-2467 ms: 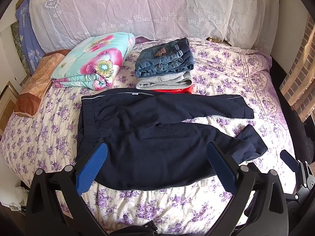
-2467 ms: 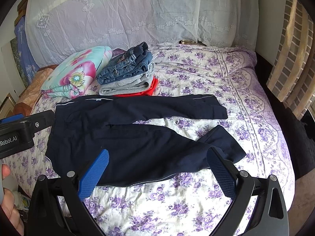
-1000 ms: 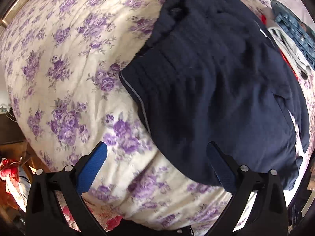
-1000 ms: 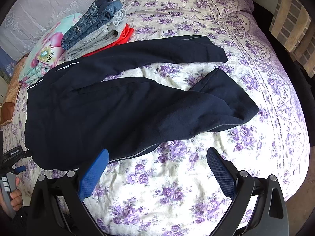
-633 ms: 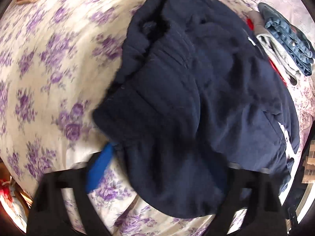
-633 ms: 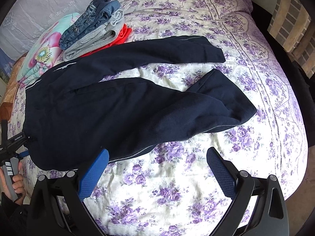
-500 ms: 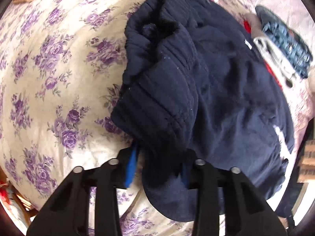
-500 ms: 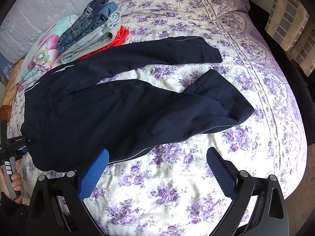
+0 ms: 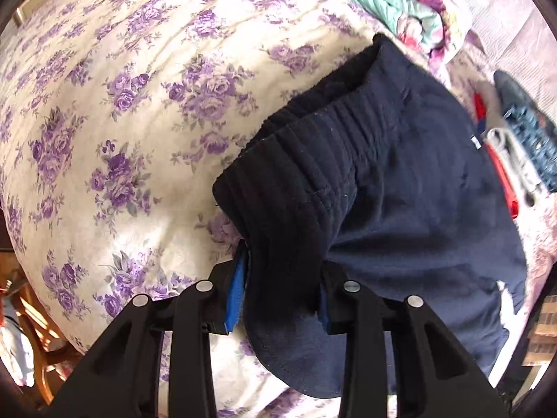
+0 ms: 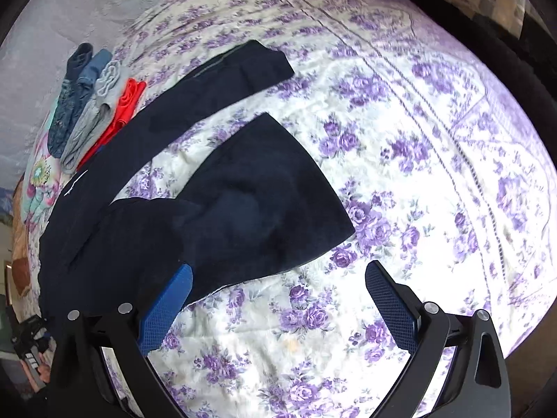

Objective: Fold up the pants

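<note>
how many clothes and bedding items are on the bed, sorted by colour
Navy pants, waistband gripped by the left tongs: 1
Blue denim folded garment: 1
Grey folded garment: 1
Red folded garment: 1
Floral folded quilt, teal and pink: 1
Total: 5

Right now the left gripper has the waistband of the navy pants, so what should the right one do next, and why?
Probably lower the open right gripper onto the near leg cuff and close. The left gripper already clamps the waistband, while both legs lie splayed on the bedspread.
</note>
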Motion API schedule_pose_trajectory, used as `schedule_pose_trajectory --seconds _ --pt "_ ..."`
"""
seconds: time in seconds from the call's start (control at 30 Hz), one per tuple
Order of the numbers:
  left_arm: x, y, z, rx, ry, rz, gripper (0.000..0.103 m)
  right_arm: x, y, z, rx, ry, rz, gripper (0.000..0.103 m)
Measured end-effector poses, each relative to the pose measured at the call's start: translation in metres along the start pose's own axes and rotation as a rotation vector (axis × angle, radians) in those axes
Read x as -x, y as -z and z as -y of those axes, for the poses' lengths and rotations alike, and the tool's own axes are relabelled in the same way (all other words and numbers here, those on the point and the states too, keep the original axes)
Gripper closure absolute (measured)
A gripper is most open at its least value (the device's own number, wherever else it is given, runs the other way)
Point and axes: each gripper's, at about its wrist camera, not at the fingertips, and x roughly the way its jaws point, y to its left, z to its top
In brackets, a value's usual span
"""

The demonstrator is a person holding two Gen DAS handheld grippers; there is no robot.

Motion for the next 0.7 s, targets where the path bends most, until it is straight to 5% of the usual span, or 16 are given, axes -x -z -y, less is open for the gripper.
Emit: schedule_pose_trajectory --seconds 0.13,0.2,0.23,0.27,0.33,0.53,0.7 --pt "0.003 -0.004 -0.002 -0.024 -0.036 -0.005 0.064 -0.045 -0.005 0.015 -0.144 -0.096 -0.083 0.003" --pt "0.003 -0.009 -0.004 -0.010 -0.028 -0.019 0.062 -0.048 -0.009 0.012 -0.161 -0.104 -0.034 0.003" --pt "0.002 -0.011 -0.003 -0.005 -0.027 -0.023 0.061 -0.046 -0.012 0.009 -0.152 -0.113 0.002 0.016" --pt "0.001 -0.014 -0.001 -0.003 -0.029 -0.024 0.061 -0.045 -0.015 0.007 -0.142 -0.111 0.029 0.060" --pt "0.002 -0.016 0.001 -0.012 -0.042 -0.016 0.061 -0.047 -0.020 0.015 -0.184 -0.173 0.032 0.087" --pt "0.029 -0.002 0.025 0.000 -0.027 0.047 0.068 0.011 -0.018 0.019 -0.165 -0.216 0.068 0.090" --pt "0.053 0.017 0.019 -0.025 -0.074 0.053 0.071 0.012 0.023 0.041 -0.121 -0.077 -0.034 0.090"
